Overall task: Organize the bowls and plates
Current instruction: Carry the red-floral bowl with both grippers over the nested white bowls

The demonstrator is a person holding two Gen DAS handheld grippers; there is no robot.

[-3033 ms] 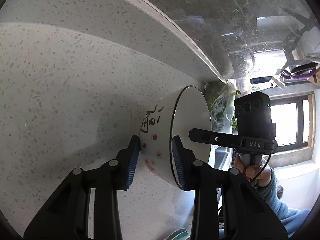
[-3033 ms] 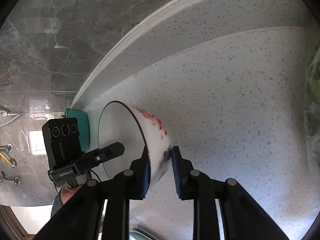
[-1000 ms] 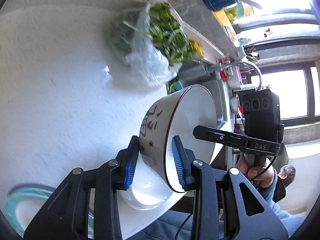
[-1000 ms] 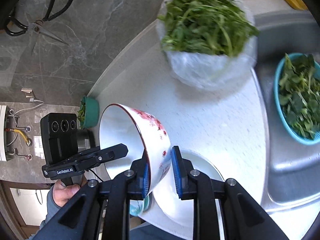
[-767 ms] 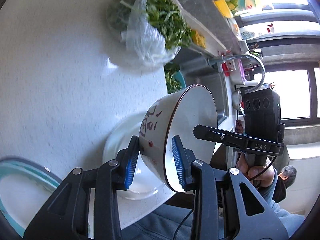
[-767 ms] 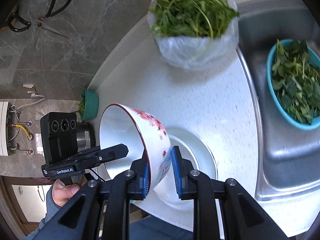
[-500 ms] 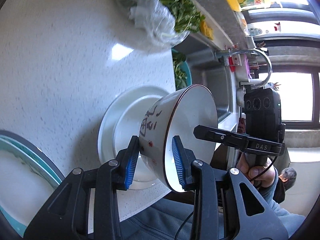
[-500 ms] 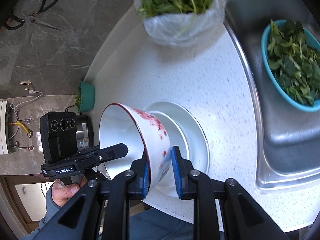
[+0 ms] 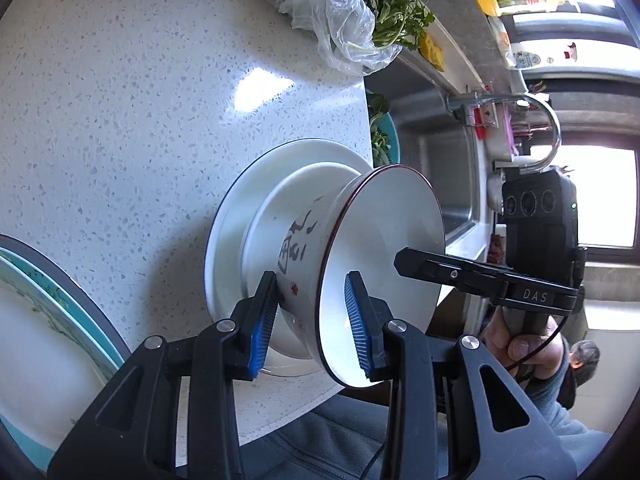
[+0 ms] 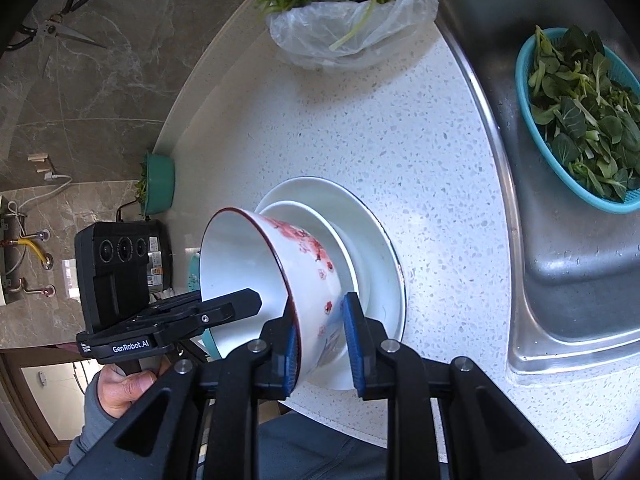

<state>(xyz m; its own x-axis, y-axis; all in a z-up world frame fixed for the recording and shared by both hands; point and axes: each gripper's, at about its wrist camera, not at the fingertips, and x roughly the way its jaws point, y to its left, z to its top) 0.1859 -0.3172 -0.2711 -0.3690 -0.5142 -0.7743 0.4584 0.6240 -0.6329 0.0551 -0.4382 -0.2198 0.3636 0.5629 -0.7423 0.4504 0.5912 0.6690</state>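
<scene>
Speckled white countertop (image 10: 420,152) runs along a grey marble wall, with a steel sink (image 10: 568,248) at one end and a teal basket of greens (image 10: 576,128) sitting in it. A clear plastic bag of leafy greens (image 10: 348,12) lies near the wall, and a small green bowl (image 10: 158,188) stands farther along. Scissors (image 10: 52,28) hang on the marble.

Both grippers clamp the same white bowl (image 9: 360,256) with red flowers and dark lettering, each from an opposite side of its rim. The left gripper (image 9: 312,320) has its blue-padded jaws narrowly parted, one pad inside the bowl and one pressed on the outer wall. The right gripper (image 10: 322,344) grips likewise, its jaws closed tight on the thin rim. The bowl's base is down among the two stacked white plates (image 10: 372,248) near the counter's front edge, though I cannot tell whether it touches the smaller upper plate. A teal-rimmed plate (image 9: 44,328) lies just beside that stack, at the left edge of the left wrist view.

Three seconds ago the bowl was held over bare counter by the wall, with no plates beneath it. A second ago the stack had only just come under it, and the bowl hung clearly above. Since then it has come down onto the plates, with both grips unchanged.
</scene>
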